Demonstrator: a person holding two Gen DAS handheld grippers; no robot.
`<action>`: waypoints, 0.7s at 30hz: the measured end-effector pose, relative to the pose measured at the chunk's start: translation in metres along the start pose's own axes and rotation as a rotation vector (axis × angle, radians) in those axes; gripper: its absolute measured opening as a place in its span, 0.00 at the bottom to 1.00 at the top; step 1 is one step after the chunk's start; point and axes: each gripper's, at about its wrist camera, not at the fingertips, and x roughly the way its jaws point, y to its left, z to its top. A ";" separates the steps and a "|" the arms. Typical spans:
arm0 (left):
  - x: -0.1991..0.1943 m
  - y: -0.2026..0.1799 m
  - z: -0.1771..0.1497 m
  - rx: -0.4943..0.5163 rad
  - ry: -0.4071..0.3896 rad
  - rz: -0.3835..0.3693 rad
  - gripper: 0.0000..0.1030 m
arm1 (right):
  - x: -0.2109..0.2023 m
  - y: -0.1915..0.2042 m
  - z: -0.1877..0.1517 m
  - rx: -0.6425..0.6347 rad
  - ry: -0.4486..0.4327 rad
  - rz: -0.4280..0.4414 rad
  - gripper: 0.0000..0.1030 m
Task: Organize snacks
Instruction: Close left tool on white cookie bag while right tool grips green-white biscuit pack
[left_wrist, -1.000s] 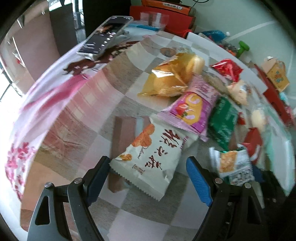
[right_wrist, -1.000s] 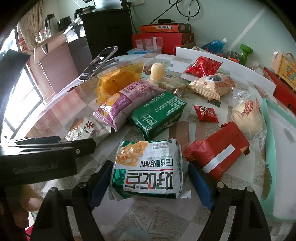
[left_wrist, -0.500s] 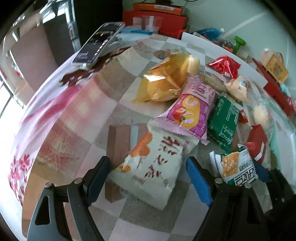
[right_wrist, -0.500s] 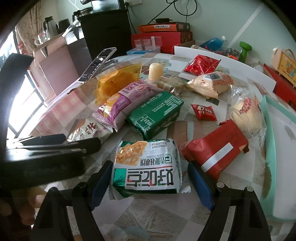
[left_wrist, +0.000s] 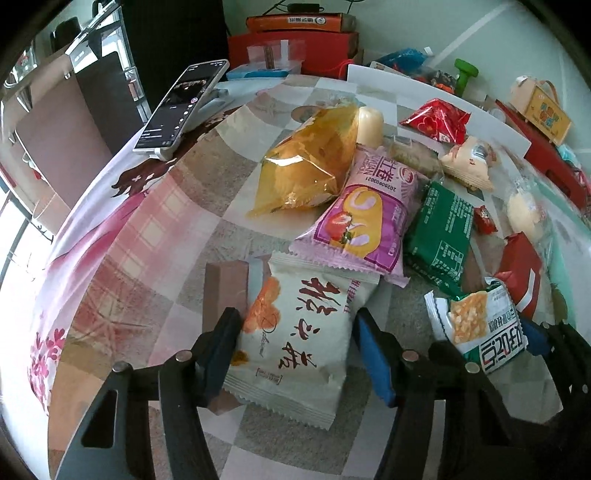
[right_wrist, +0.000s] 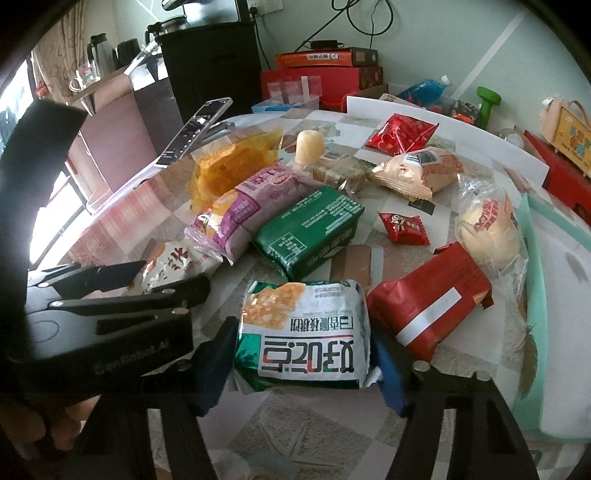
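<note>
Table edge, far left: the checked, glossy tablecloth (left_wrist: 122, 266) curves away and drops off on the left; a smartphone on a white stand (left_wrist: 181, 107) sits near that edge, and the cloth between it and the packets is bare, the widest open room in view.
Left gripper (left_wrist: 295, 343): its jaws have just been closing and now pinch the sides of the white foil packet with orange print and dark brush lettering (left_wrist: 295, 332), which lies flat on the cloth.
Middle pile: a translucent yellow bag (left_wrist: 306, 166), a pink-and-purple roll-cake wrapper (left_wrist: 362, 225) and a dark green flat packet (left_wrist: 439, 236) lie touching or overlapping, unsorted.
Right gripper (right_wrist: 301, 350): its jaws have just been closing and now press on both sides of the green-and-white packet with a yellow picture (right_wrist: 303, 332), still resting on the table.
Right side: a red packet with a white stripe (right_wrist: 432, 299) lies just beside that grip; small red sachets and pale buns are scattered beyond it.
Far right edge: a pale mint-rimmed tray (right_wrist: 535, 280) looks empty, a likely destination.
Progress: early, judging by this; nothing appears grouped, two packets are gripped, all others remain.
Clearance: tight between the two grippers; lifting straight up seems safest.
</note>
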 end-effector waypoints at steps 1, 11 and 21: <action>0.000 0.000 0.001 -0.002 0.000 0.002 0.61 | 0.000 0.000 0.000 -0.001 -0.003 -0.005 0.64; -0.027 0.005 0.001 -0.027 -0.059 -0.035 0.60 | -0.026 0.003 0.006 -0.004 -0.093 -0.005 0.62; -0.043 0.007 0.007 -0.042 -0.081 -0.043 0.21 | -0.037 -0.006 0.011 0.042 -0.128 -0.010 0.62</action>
